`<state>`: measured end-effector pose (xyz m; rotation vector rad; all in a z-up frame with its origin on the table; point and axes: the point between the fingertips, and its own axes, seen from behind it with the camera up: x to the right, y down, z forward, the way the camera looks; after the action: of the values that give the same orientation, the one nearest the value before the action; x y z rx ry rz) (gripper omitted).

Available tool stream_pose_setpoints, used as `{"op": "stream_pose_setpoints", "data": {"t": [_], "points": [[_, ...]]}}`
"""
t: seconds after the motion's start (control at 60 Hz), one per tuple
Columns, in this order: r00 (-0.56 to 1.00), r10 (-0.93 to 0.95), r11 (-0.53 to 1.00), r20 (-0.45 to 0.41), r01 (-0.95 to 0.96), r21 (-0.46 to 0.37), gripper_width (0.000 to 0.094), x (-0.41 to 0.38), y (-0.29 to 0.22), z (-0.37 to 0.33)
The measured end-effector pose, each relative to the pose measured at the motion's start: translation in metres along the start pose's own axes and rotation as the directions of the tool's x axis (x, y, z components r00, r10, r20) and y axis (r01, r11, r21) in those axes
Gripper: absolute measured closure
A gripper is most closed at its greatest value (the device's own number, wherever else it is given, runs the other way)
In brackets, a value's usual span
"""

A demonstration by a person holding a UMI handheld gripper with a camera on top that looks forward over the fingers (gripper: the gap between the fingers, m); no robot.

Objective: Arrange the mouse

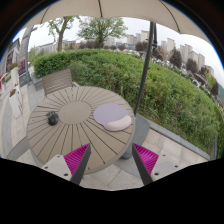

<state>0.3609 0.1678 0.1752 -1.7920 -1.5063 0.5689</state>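
Note:
A small dark mouse (52, 118) lies on the left part of a round slatted table (75, 130). A pale lavender oval mouse mat (113, 118) rests near the table's right rim. My gripper (111, 163) hangs above the table's near edge and the paved floor, well back from both objects. Its two fingers, with magenta pads (75, 157), stand wide apart with nothing between them.
A parasol pole (146, 70) rises just right of the table. A chair (58, 82) stands behind the table on the left. A green hedge (150, 80) bounds the terrace, with buildings beyond. Light paving tiles (110, 175) lie below the fingers.

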Motion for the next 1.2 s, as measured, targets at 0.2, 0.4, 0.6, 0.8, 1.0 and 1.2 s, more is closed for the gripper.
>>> {"op": "stream_pose_setpoints", "data": {"t": [0.2, 0.4, 0.6, 0.8, 1.0, 1.2], "points": [[0.999, -0.008, 1.0, 0.037, 0.008, -0.009, 0.0082, -0.048, -0.001, 0.014], [0.997, -0.028, 1.0, 0.073, 0.028, 0.002, 0.0081, -0.134, -0.009, 0.026], [0.994, 0.008, 1.0, 0.106, -0.01, 0.012, 0.0081, -0.234, -0.028, 0.038], [0.993, 0.033, 0.997, 0.112, -0.041, 0.068, 0.008, -0.322, -0.05, 0.058], [0.997, 0.01, 0.994, 0.077, -0.019, 0.109, 0.0082, -0.363, -0.049, 0.108], [0.999, 0.016, 0.994, 0.045, -0.02, 0.105, 0.0079, -0.372, -0.035, 0.177]]}}
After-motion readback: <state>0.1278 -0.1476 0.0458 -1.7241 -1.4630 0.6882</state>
